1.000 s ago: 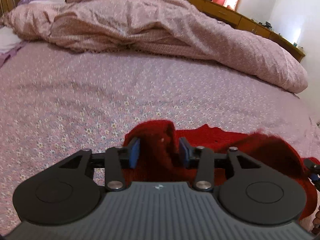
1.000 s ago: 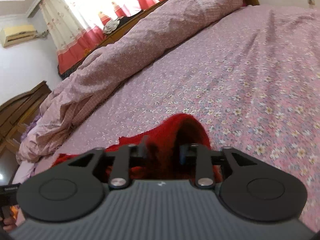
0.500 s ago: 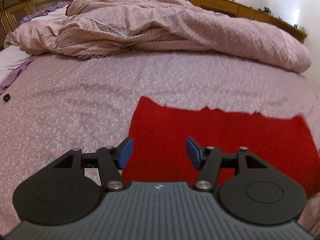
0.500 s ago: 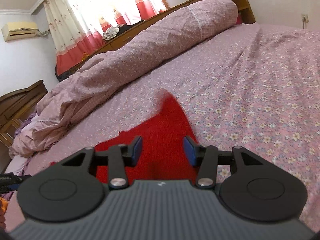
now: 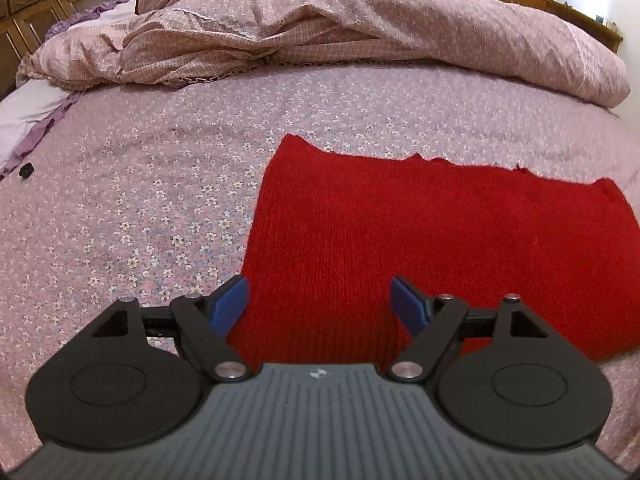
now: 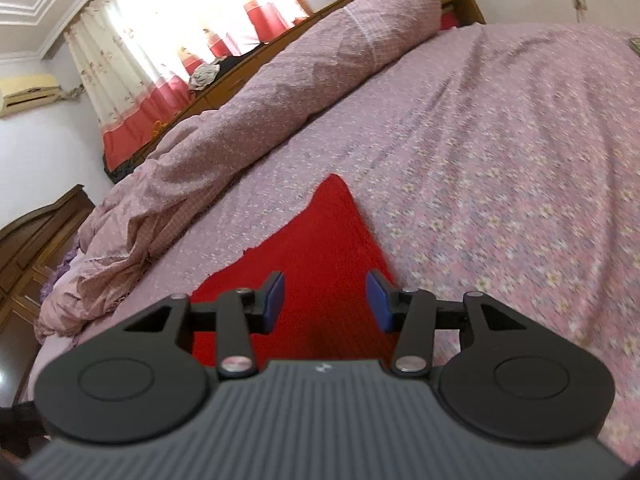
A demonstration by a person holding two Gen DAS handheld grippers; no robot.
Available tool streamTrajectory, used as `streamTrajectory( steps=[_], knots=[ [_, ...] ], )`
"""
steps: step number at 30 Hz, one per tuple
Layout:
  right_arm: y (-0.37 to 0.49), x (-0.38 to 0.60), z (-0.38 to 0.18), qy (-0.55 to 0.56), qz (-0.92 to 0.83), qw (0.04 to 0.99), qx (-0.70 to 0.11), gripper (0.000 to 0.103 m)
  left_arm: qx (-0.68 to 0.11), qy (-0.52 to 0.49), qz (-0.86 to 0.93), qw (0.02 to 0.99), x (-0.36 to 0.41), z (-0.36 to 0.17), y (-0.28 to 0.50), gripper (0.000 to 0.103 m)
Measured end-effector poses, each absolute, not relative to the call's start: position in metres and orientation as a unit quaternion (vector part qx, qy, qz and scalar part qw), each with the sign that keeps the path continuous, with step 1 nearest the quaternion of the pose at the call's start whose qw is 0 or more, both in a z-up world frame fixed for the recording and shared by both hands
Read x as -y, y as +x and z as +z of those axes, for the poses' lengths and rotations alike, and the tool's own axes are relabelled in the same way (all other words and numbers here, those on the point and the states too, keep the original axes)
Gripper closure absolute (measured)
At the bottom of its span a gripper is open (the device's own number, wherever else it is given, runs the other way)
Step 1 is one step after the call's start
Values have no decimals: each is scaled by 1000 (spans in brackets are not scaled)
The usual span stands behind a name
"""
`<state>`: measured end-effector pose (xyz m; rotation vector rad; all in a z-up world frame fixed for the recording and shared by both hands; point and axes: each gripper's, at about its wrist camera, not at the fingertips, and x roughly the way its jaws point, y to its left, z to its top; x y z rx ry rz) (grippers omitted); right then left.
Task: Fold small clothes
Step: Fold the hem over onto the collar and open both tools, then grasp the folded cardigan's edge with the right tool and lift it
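Note:
A red knitted garment [image 5: 420, 236] lies flat as a wide rectangle on the flowered pink bed sheet [image 5: 160, 184]. My left gripper [image 5: 320, 304] is open and empty, raised above the garment's near left part. In the right wrist view the same garment [image 6: 320, 248] shows as a red wedge with its far right corner pointing away. My right gripper [image 6: 324, 300] is open and empty, above the garment's near right end.
A bunched pink duvet [image 5: 320, 28] lies along the far side of the bed, also in the right wrist view [image 6: 260, 104]. A small black object [image 5: 26, 170] sits on the sheet at the far left. Wooden furniture [image 6: 28, 248] and curtains [image 6: 168, 40] stand beyond.
Both grippers let go of the red garment and opened. They pulled back and up, and the garment now lies flat on the sheet.

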<state>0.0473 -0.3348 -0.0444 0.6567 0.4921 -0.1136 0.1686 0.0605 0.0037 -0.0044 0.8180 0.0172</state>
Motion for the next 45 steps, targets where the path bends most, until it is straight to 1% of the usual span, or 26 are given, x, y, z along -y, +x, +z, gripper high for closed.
streamTrajectory(
  steps=[2, 3, 4, 13, 16, 20, 24, 31, 41, 45],
  knots=[
    [39, 336, -46, 320, -66, 913, -243, 54, -398, 6, 9, 917, -58, 1, 168, 19],
    [35, 336, -47, 321, -78, 911, -247, 50, -400, 10, 10, 916, -57, 0, 167, 18],
    [31, 337, -48, 324, -88, 908, -250, 48, -401, 14, 11, 916, -55, -2, 167, 17],
    [30, 333, -80, 382, -99, 870, -296, 47, -399, 22, 32, 916, -56, -1, 157, 14],
    [34, 329, -82, 388, -95, 870, -289, 47, -403, 12, 43, 914, -64, -3, 158, 14],
    [38, 328, -86, 413, -90, 861, -281, 43, -409, -8, 45, 911, -69, -6, 160, 13],
    [43, 328, -93, 447, -69, 848, -276, 43, -412, -6, 49, 910, -68, -10, 162, 13],
    [51, 324, -105, 459, -60, 852, -243, 43, -410, -1, 49, 911, -64, -12, 163, 13],
    [63, 319, -109, 466, -69, 855, -219, 42, -416, -11, 48, 908, -67, -14, 167, 12],
    [59, 327, -110, 510, -95, 832, -198, 44, -419, -16, 47, 907, -69, -16, 169, 12]
  ],
)
